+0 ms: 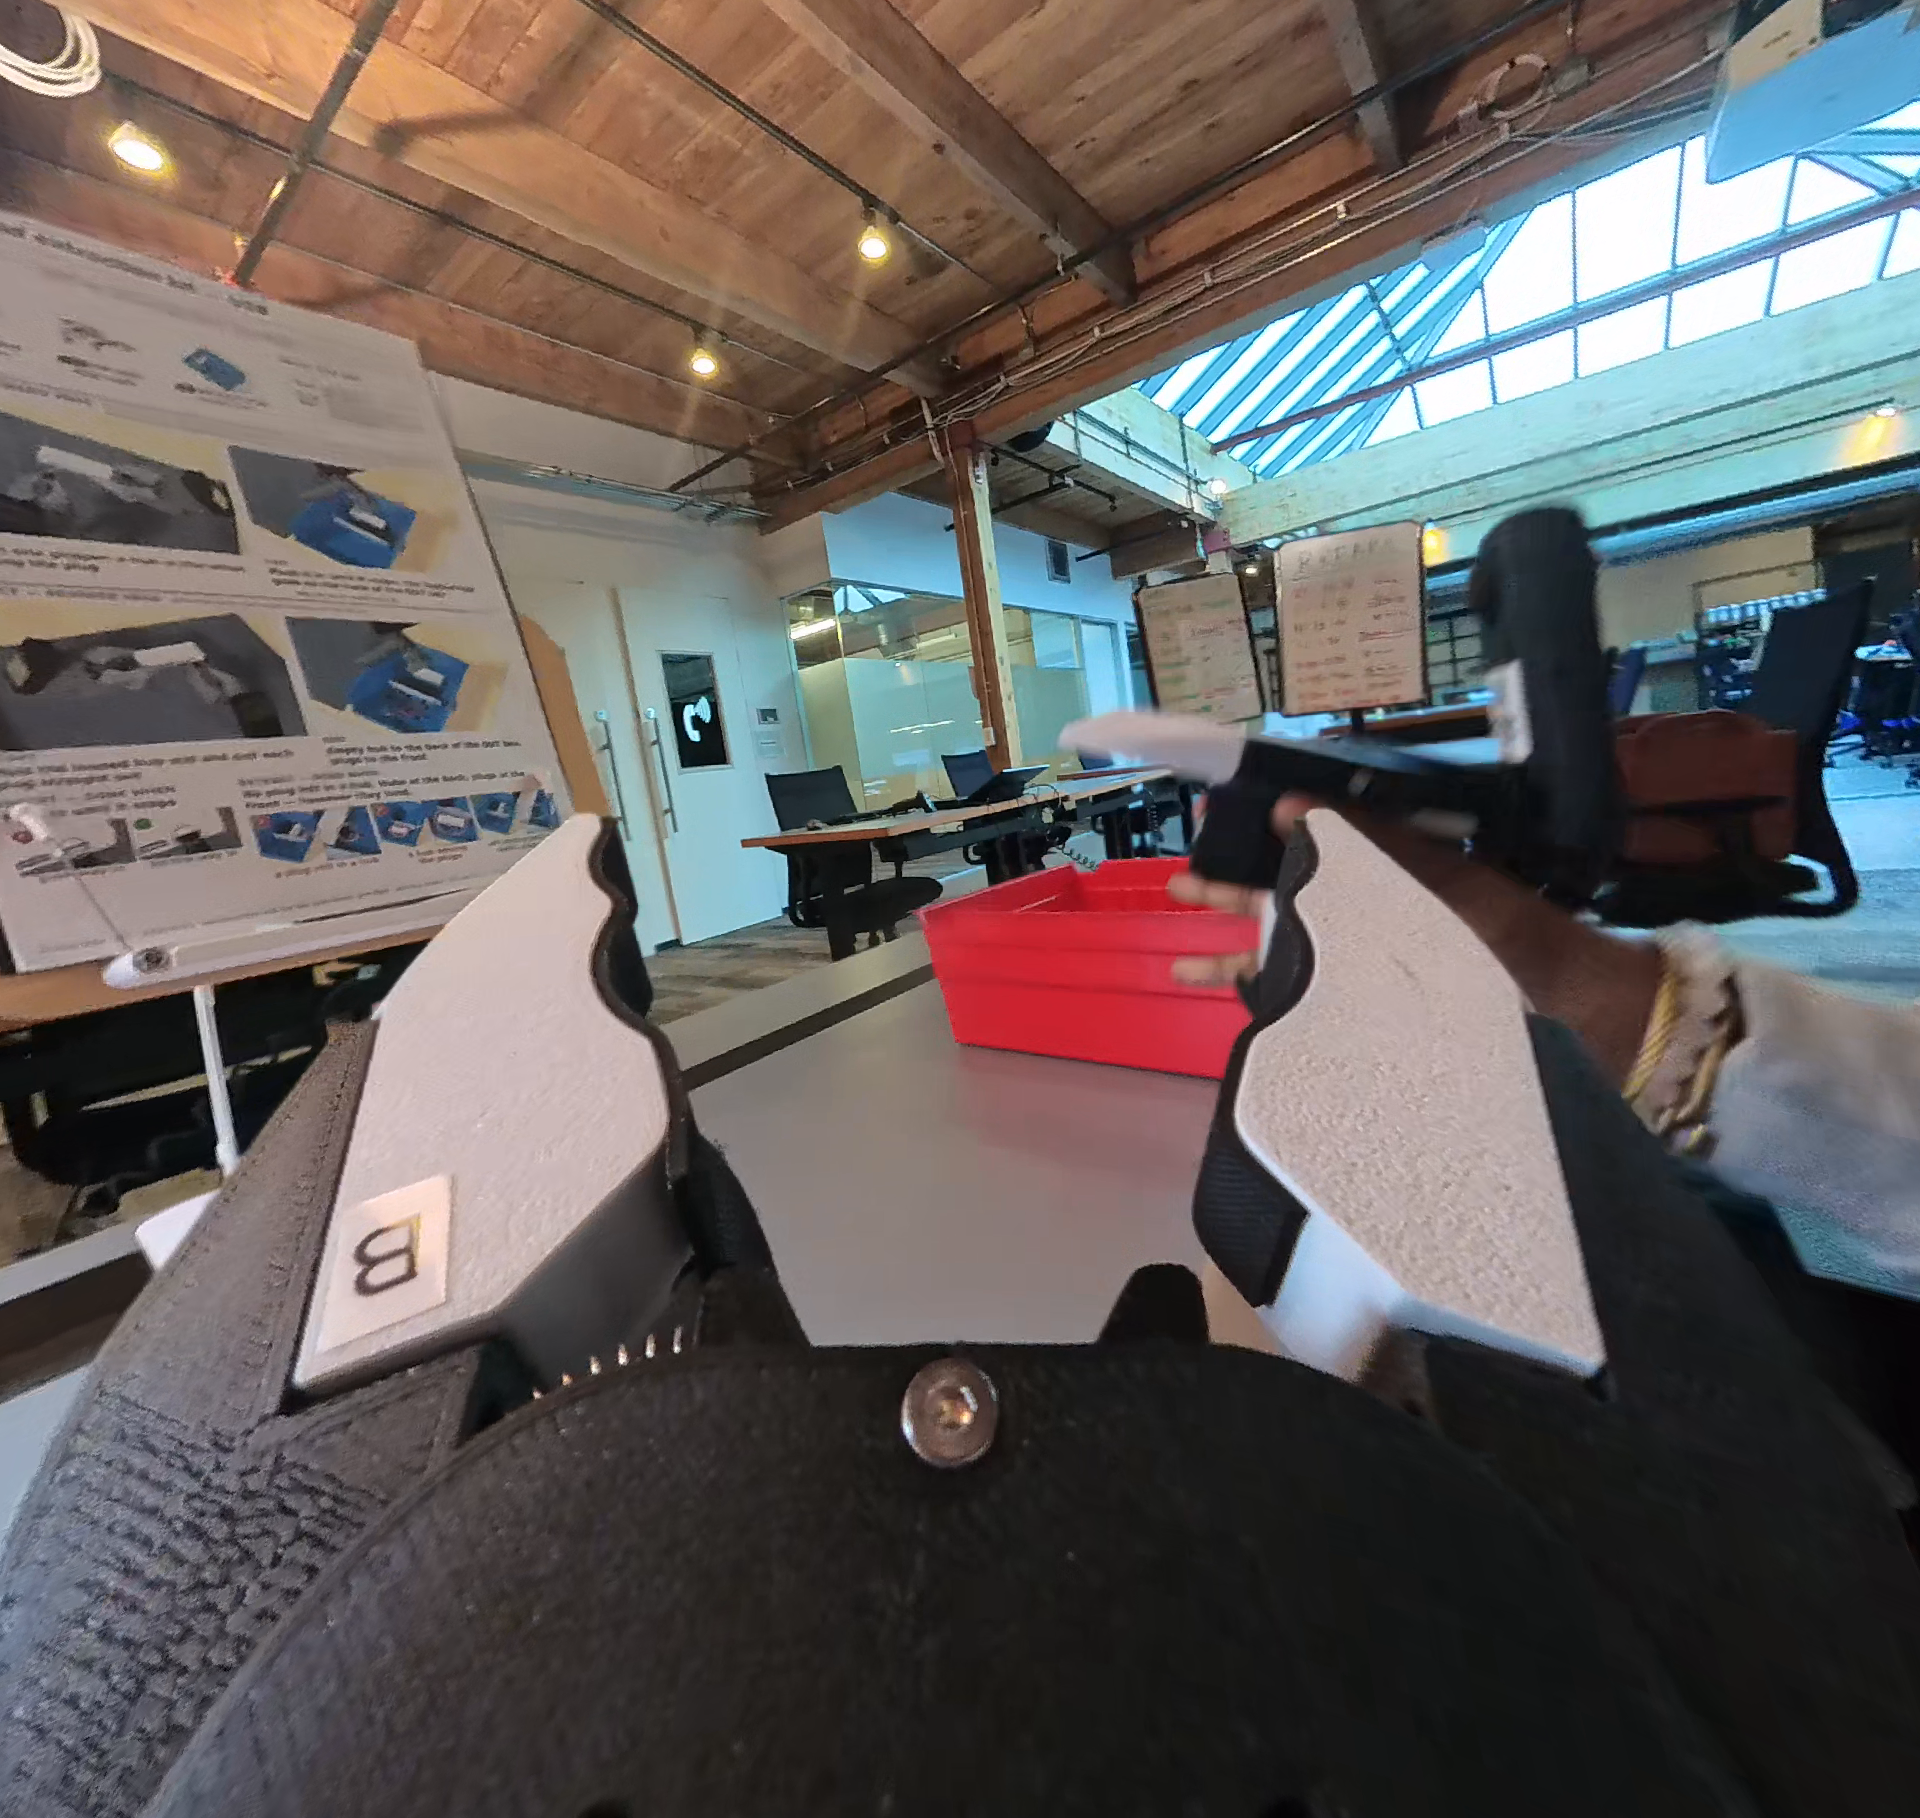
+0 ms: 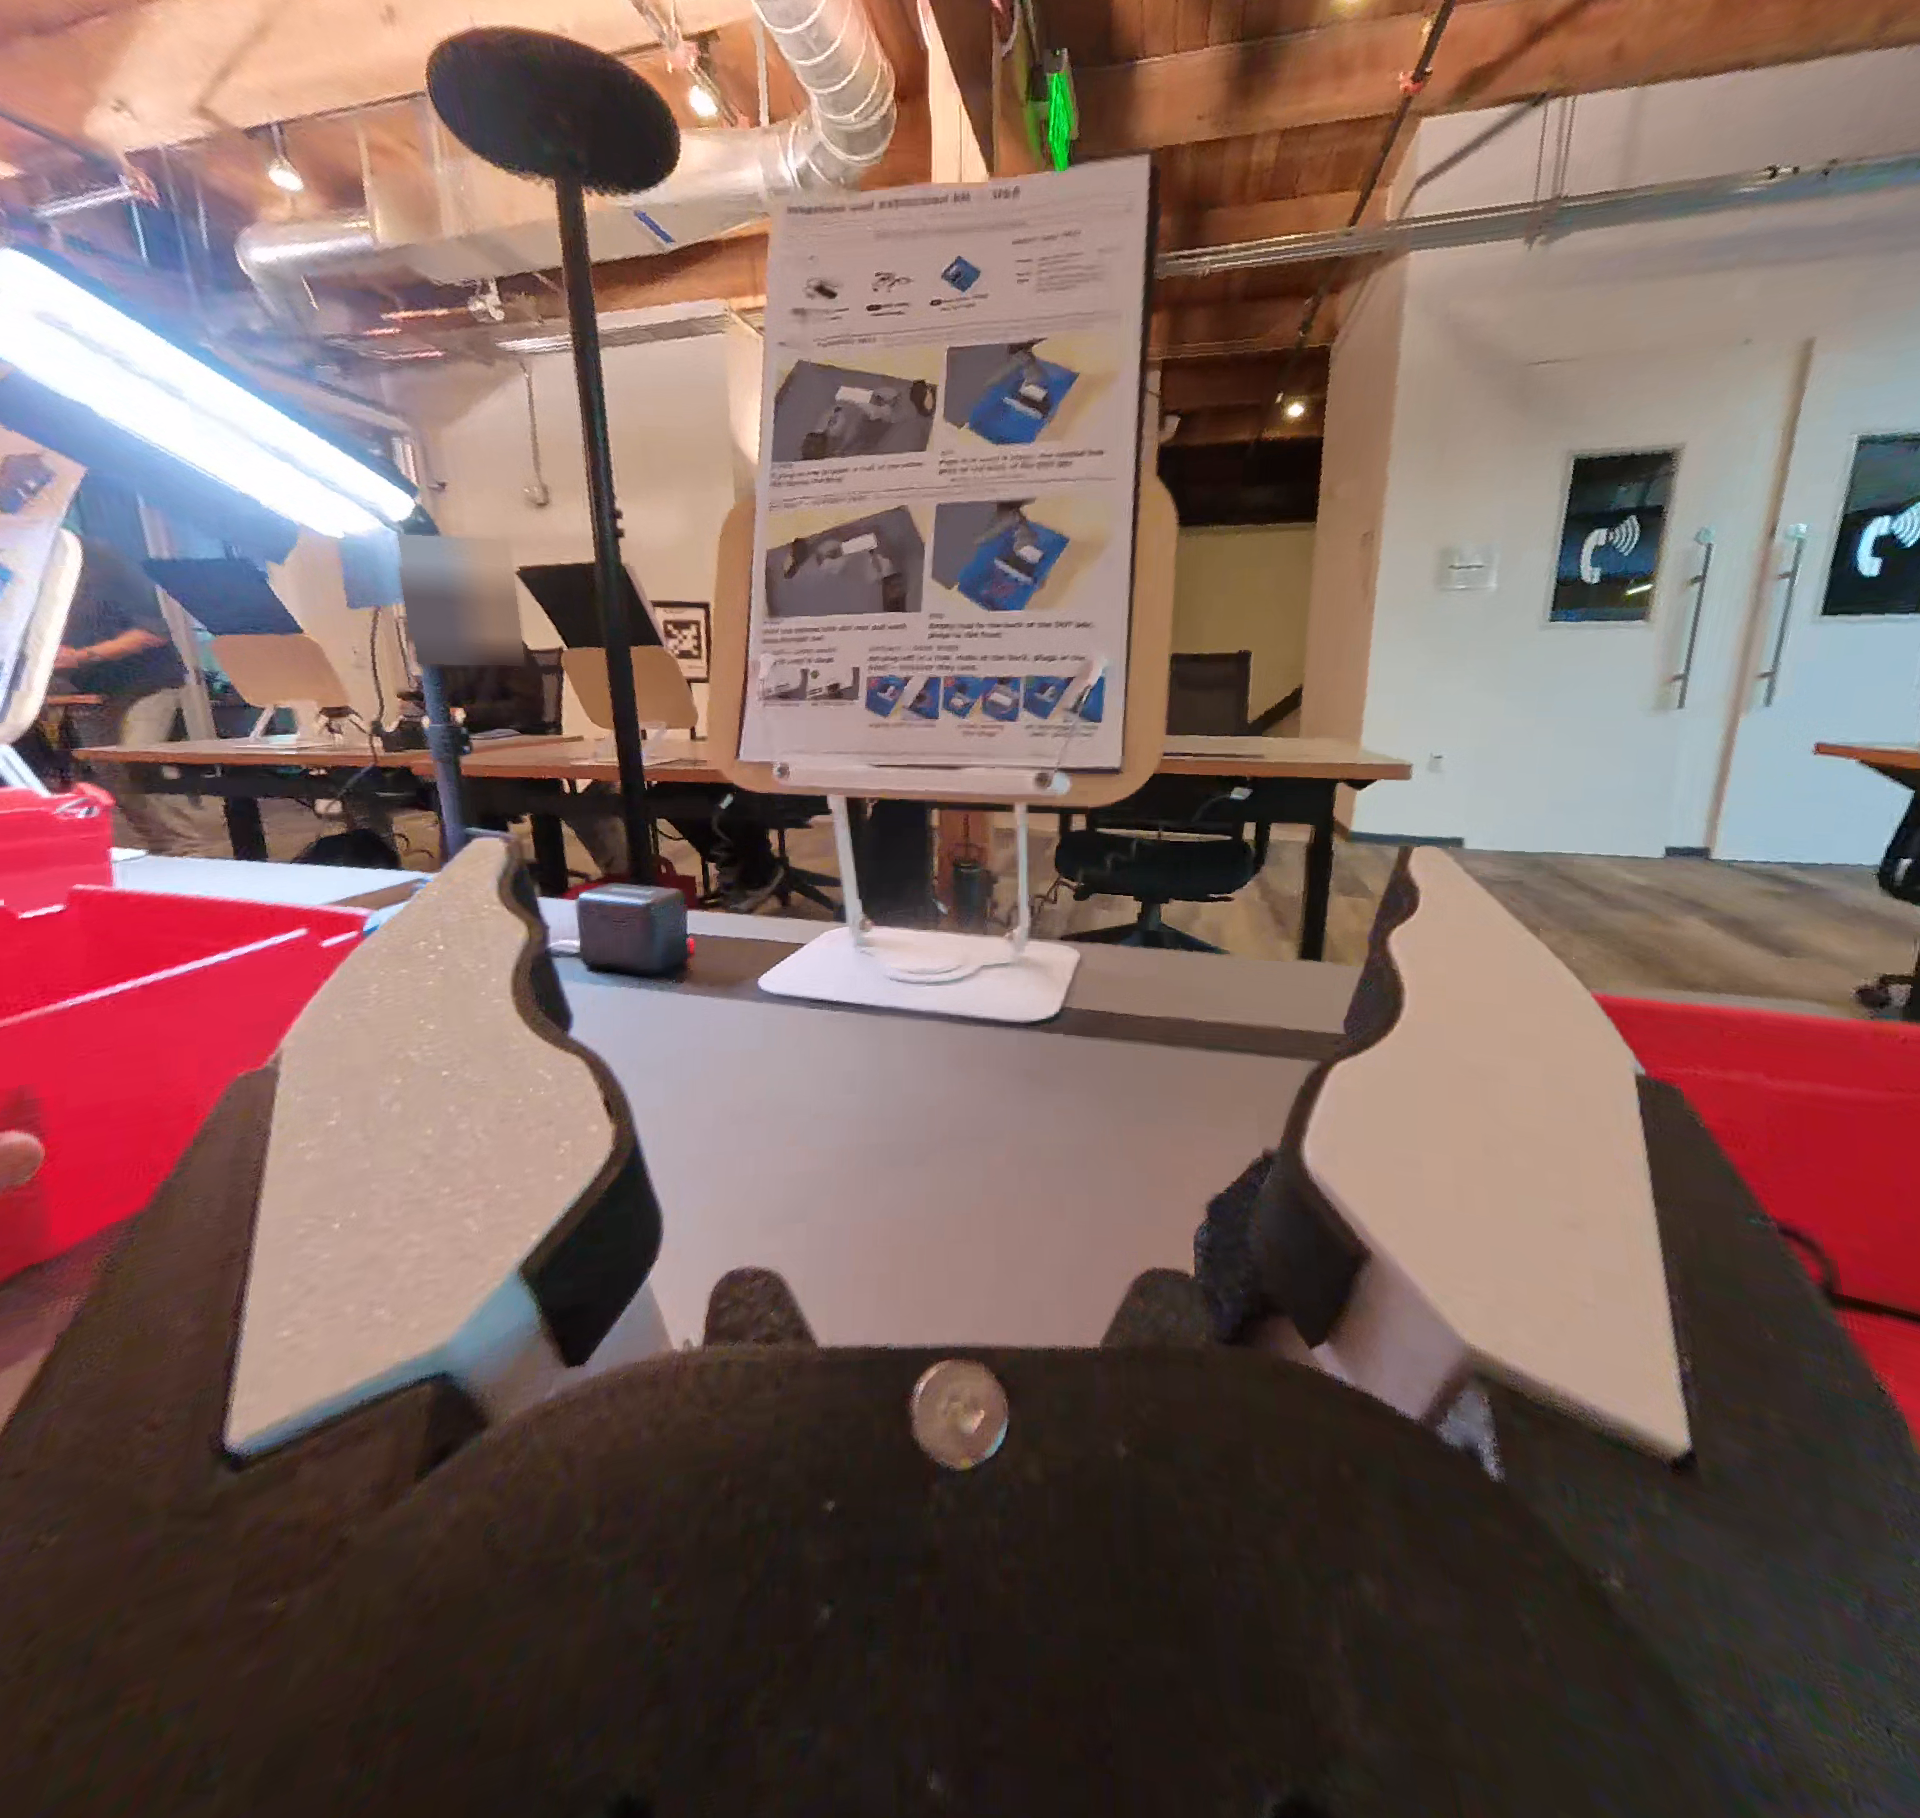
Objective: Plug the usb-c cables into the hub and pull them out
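Observation:
No hub or USB-C plug shows in either view. My left gripper [image 1: 951,895] is open and empty, held above the grey table [image 1: 935,1145] and tilted up toward the room. My right gripper [image 2: 961,947] is also open and empty, above the same table [image 2: 935,1145]. In the left wrist view the right gripper [image 1: 1153,760] appears blurred at the right, held by a hand [image 1: 1475,947], above a red bin [image 1: 1081,979]. A thin black cable [image 2: 1829,1285] crosses the red bin [image 2: 1787,1103] at the right edge of the right wrist view.
A second red bin [image 2: 135,1020] stands at the left. An instruction sheet on a white stand [image 2: 935,979] sits at the table's far edge, also seen in the left wrist view [image 1: 229,625]. A small grey box [image 2: 632,927] and a black pole [image 2: 603,521] stand beside it.

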The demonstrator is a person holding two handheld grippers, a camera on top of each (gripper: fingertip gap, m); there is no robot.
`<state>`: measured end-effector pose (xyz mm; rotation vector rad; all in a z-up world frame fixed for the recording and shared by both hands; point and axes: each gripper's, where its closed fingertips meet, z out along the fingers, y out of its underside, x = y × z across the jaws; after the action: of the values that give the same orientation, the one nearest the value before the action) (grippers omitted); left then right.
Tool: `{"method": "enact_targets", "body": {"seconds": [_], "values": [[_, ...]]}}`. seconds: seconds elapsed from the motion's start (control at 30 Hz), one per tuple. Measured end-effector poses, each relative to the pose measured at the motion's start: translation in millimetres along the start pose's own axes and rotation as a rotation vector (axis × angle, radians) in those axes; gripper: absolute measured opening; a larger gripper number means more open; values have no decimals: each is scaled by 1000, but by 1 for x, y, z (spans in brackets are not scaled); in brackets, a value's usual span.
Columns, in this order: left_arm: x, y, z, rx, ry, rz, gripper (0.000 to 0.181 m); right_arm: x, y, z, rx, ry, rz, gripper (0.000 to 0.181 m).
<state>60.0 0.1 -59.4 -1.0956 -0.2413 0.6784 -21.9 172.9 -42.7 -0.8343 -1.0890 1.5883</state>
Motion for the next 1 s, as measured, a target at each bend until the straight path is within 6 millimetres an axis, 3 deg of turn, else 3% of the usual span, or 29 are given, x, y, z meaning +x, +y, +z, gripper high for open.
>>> {"method": "enact_targets", "body": {"seconds": [0.1,0.27,0.37,0.47,0.53,0.63,0.77,0.87,1.0], "values": [[15,-22,0,4,39,6,116,-13,32,0,-52,-35,-5,146],[8,-69,-18,-26,23,-5,115,-16,31,0,-45,-51,-25,144],[-21,-104,-45,-63,-70,36,105,-19,33,0,-53,-81,32,145],[-74,-133,-85,-170,-263,106,96,-24,35,0,-52,-114,73,146],[-114,-137,-115,-322,-368,162,89,-26,33,0,-38,-132,103,145],[-159,-121,-151,-591,-378,138,88,-25,30,-1,-19,-134,111,144],[-184,-71,-186,-983,-257,23,81,-27,32,-1,-20,-140,107,144],[-188,-34,-207,-1234,-152,103,77,-28,34,0,-28,-141,105,144],[-182,-2,-216,-1405,-51,155,74,-28,37,0,-34,-150,125,142]]}}
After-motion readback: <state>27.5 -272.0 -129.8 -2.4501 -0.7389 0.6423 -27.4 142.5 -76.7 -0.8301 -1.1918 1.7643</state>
